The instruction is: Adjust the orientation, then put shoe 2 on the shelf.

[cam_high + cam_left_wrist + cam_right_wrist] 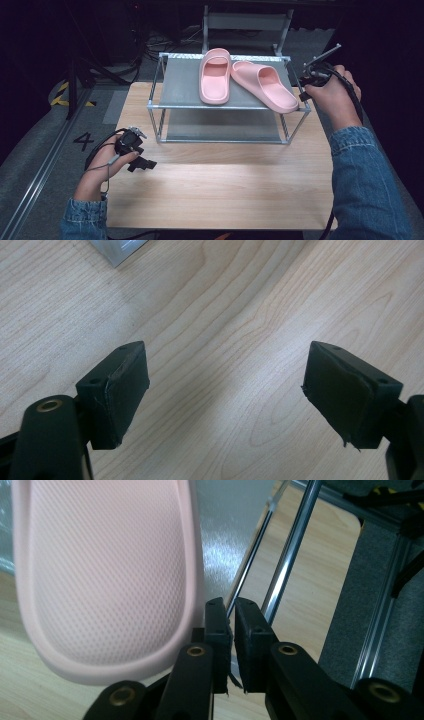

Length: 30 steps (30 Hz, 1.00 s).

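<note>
Slippers, pink, two: left slipper (pixel 215 75) lies lengthwise on the grey top shelf of a metal-framed rack (pixel 162 105); right slipper (pixel 263 85) lies just beside it, angled, touching or nearly touching it near the toes, its heel end reaching the shelf's front right corner. Rack stands on a wooden counter (pixel 215 190), towards the far side, with a lower grey shelf under the top one. Right tongs (pixel 303 89), held in the person's right hand (pixel 334 95), sit at that front right corner of the rack, just beside the heel of the right slipper. In the right gripper view the right tongs (pixel 232 630) are clenched almost together, only a thin slit between the pads, nothing gripped; the slipper's textured pink sole (pixel 107 575) lies immediately beside one jaw, outside the pair, with the rack's metal rods behind. Left tongs (pixel 142 164), in the left hand (pixel 102 165), rest low over the counter's near left part, well apart from the rack. In the left gripper view the left tongs (pixel 225 395) stand released, wide apart, bare wood between them.
</note>
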Each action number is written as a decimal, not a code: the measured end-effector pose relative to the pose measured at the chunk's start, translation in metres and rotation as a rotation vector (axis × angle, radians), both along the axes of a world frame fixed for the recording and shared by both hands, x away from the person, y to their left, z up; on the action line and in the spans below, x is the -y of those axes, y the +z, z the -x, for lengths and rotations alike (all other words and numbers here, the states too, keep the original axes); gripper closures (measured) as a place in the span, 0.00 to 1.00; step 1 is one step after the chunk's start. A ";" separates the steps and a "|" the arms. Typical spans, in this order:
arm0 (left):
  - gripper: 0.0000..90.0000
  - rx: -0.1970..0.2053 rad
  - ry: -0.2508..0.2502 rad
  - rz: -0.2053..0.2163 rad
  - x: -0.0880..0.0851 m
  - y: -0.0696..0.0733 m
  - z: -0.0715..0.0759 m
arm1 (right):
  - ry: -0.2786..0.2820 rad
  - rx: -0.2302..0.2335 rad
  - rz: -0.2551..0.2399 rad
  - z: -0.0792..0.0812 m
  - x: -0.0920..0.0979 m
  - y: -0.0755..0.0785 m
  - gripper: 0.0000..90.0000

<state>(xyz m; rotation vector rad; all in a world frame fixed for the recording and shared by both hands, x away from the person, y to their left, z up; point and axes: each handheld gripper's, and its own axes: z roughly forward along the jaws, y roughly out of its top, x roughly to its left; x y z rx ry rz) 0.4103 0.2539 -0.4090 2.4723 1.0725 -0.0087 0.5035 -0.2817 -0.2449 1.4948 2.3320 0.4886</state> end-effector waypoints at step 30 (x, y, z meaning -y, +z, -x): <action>0.21 -0.013 -0.002 -0.015 0.004 -0.004 0.001 | -0.001 -0.012 -0.203 0.021 0.014 -0.012 1.00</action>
